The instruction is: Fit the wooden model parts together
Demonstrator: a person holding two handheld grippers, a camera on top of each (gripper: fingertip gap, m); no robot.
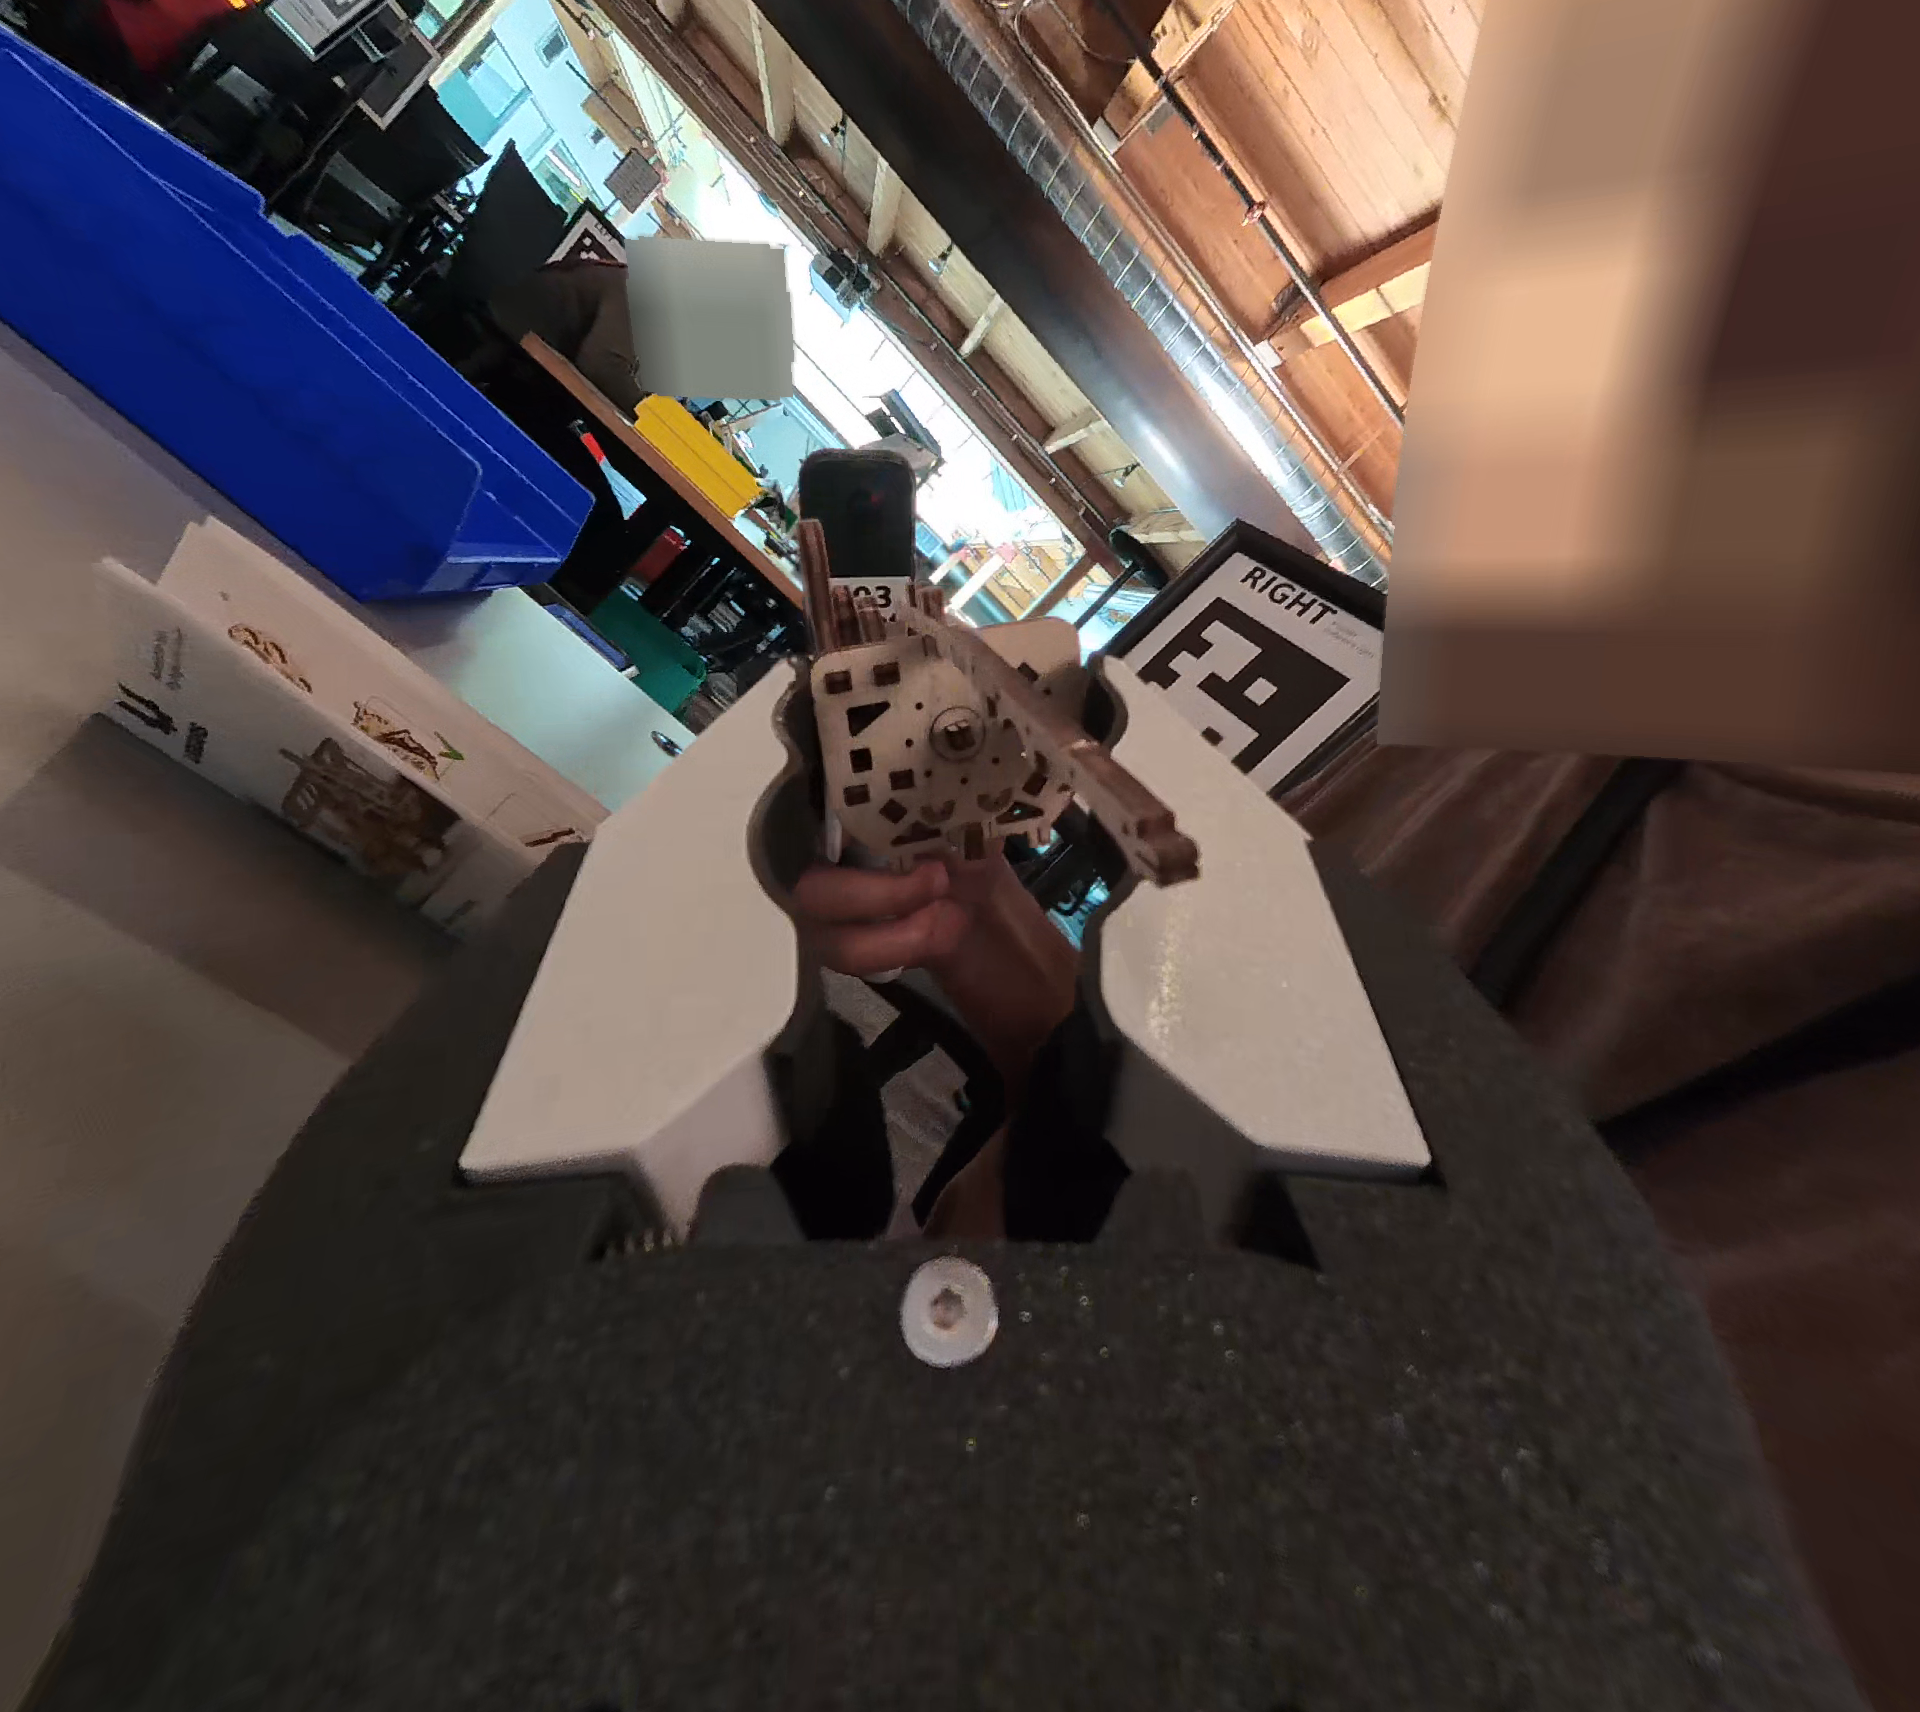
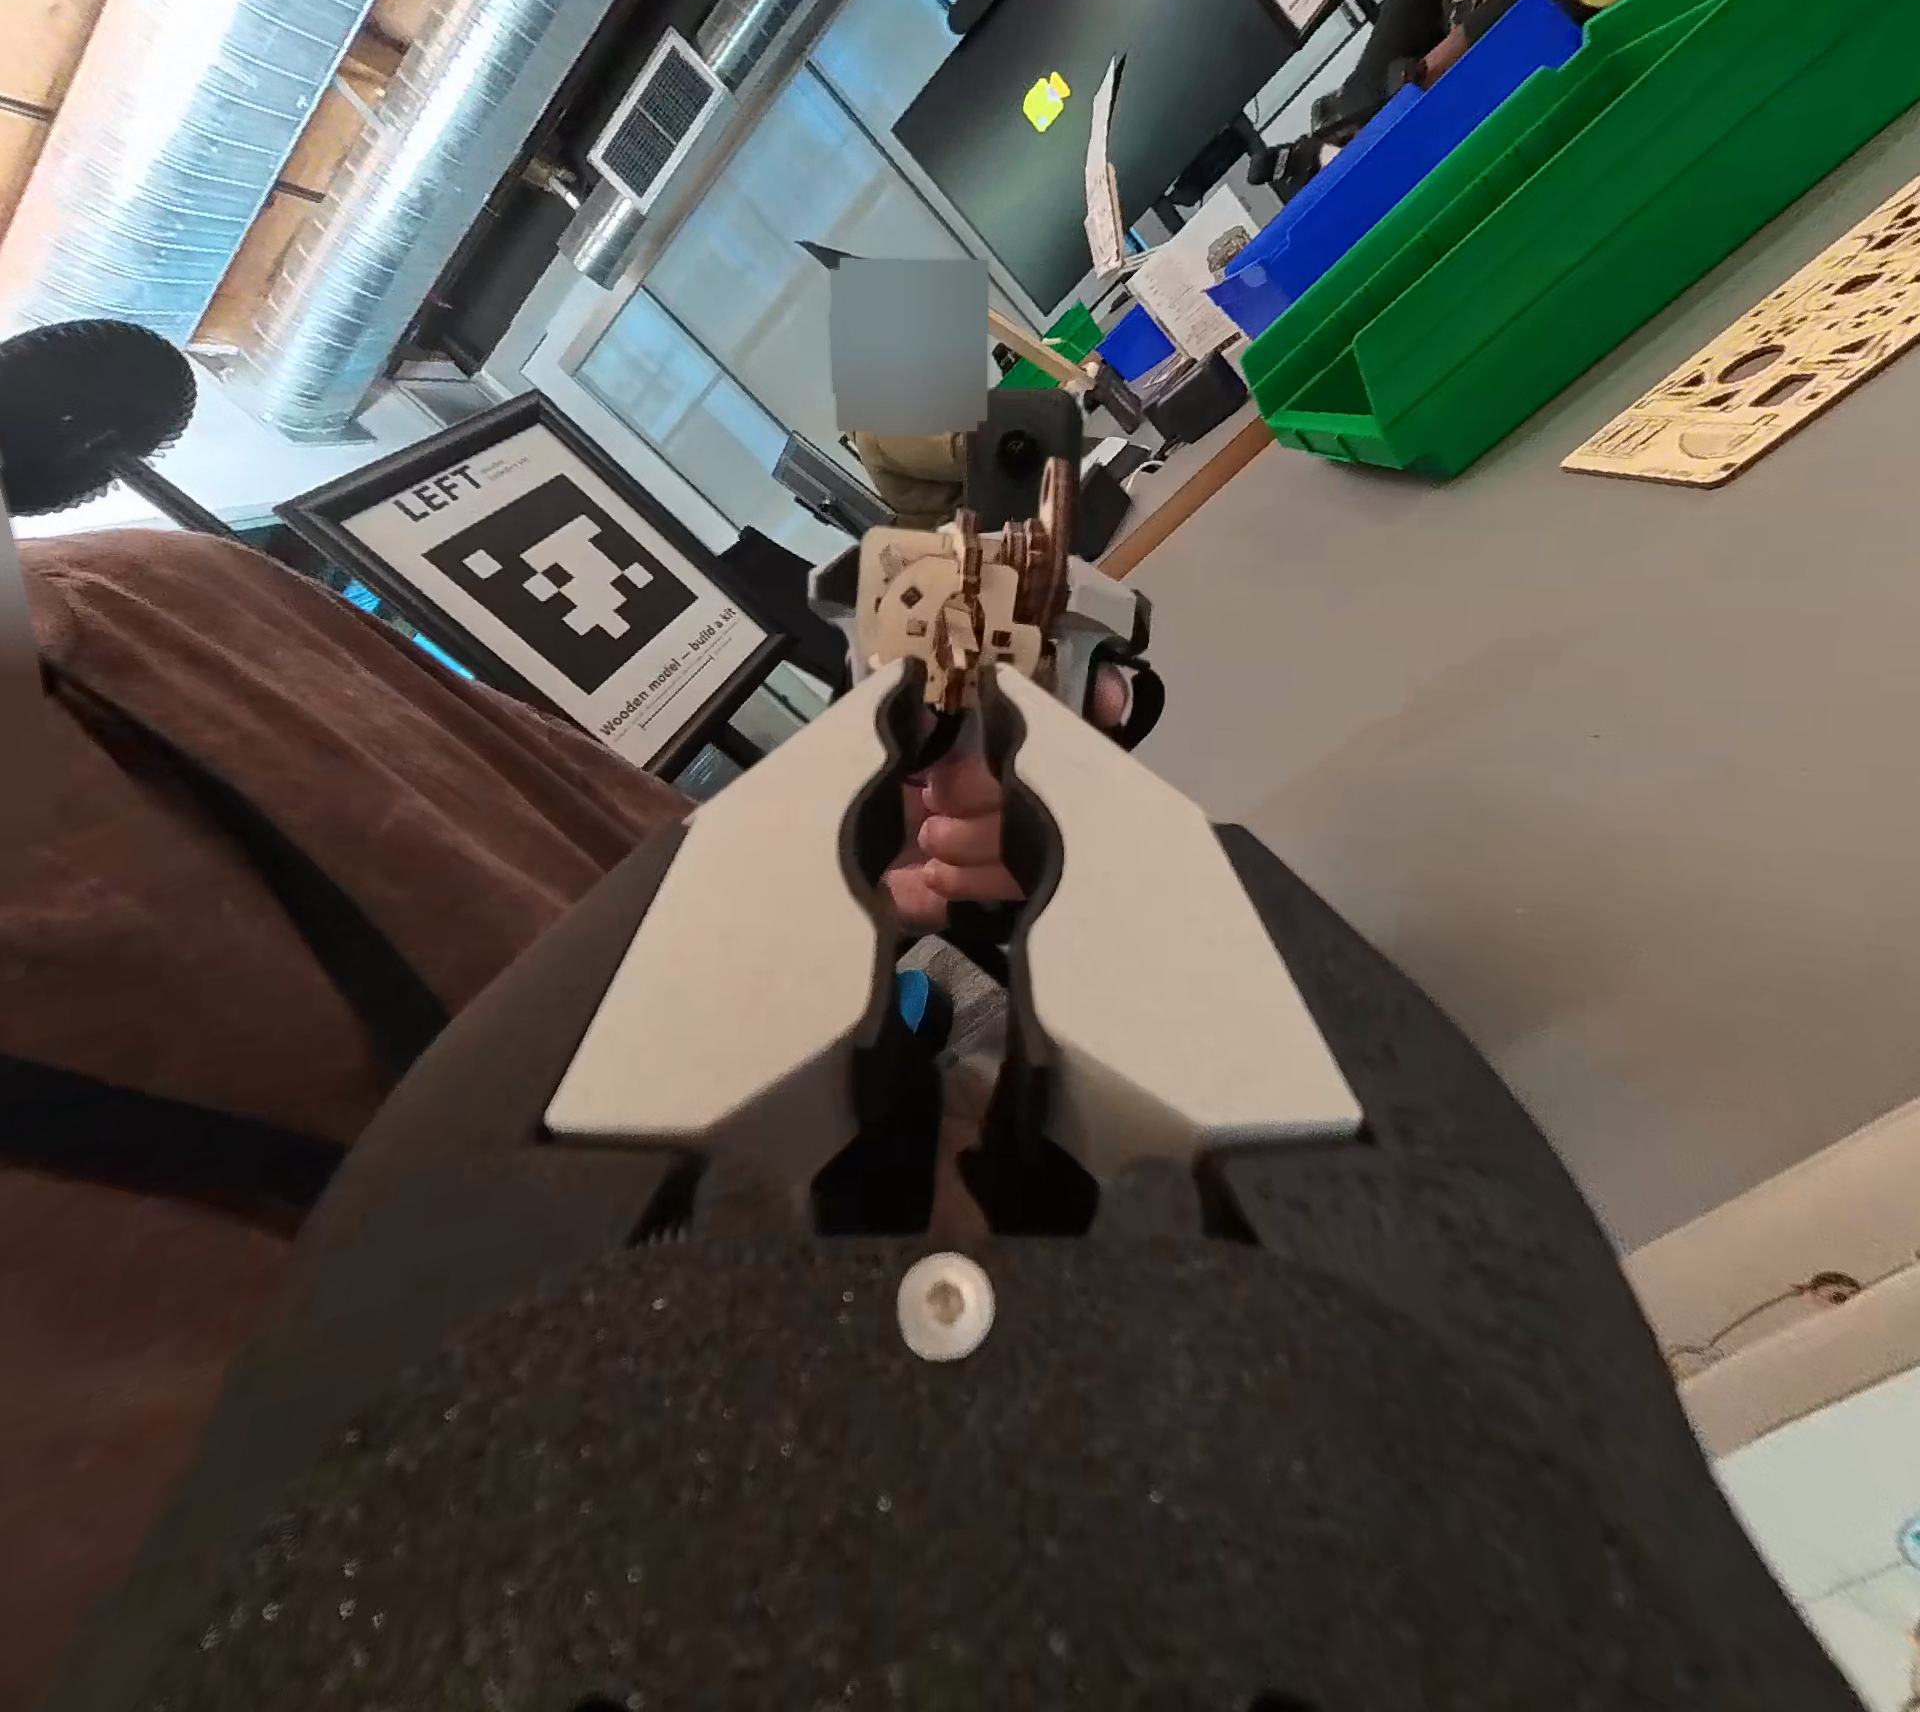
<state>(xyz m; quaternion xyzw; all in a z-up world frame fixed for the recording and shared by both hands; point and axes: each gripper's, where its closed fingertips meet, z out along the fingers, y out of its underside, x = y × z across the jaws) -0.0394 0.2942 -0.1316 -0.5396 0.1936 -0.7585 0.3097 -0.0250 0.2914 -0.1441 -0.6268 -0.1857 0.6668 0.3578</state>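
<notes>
Pale wooden model assembly [image 1: 935, 753], perforated plate with central hub, tilted, raised above the counter, slim toothed strip [image 1: 1117, 784] jutting sideways

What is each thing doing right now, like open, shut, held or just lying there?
Left gripper: fingers shut on the wooden model.
Right gripper: fingers shut on the wooden model.
Wooden model: partly built, held up in the air between both grippers.
Wooden sheet: lying flat on the table, some pieces already punched out.
Green bin: open on top, standing on the table.
</notes>
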